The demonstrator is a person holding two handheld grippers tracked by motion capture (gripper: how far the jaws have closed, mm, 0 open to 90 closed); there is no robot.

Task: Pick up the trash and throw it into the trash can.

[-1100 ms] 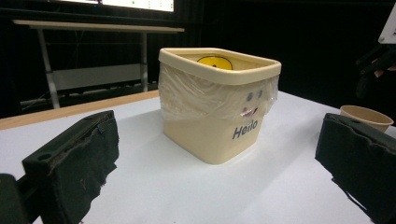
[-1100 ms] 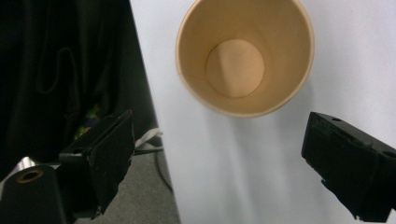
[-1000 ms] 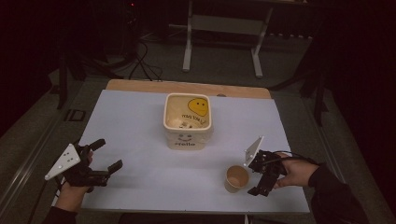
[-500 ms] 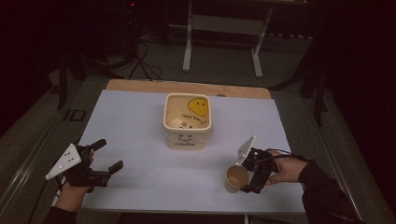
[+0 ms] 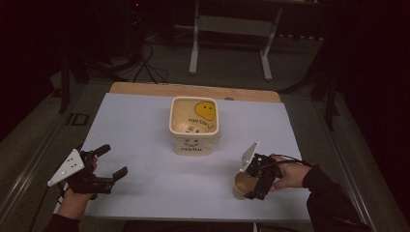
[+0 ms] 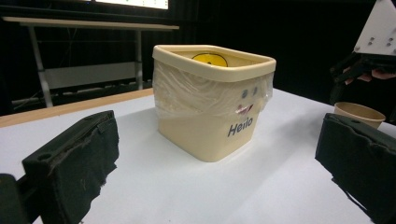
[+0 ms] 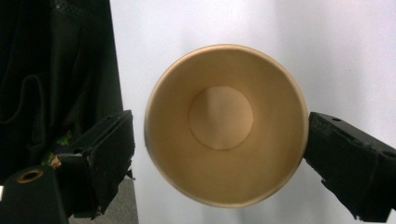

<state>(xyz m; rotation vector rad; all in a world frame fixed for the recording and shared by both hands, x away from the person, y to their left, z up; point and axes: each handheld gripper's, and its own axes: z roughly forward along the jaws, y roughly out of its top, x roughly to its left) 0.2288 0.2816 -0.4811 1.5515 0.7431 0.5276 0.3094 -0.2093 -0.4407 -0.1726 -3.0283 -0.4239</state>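
Right claw now straddling cup, tub beyond

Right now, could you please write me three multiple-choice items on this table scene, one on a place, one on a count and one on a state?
1. Where does the small brown paper cup stand relative to the cream square plastic tub?
A. inside the tub
B. nearer the person, on their right
C. behind the tub

2. How many cups are on the white table?
A. one
B. two
C. three

3. How do the right gripper jaws stand?
A. shut and empty
B. apart on either side of the cup
C. clamped on the tub

Answers: 1 B, the high view shows the cup near the front right edge. 2 A, one cup is there. 3 B, the right gripper view shows the cup's rim between the spread jaws.
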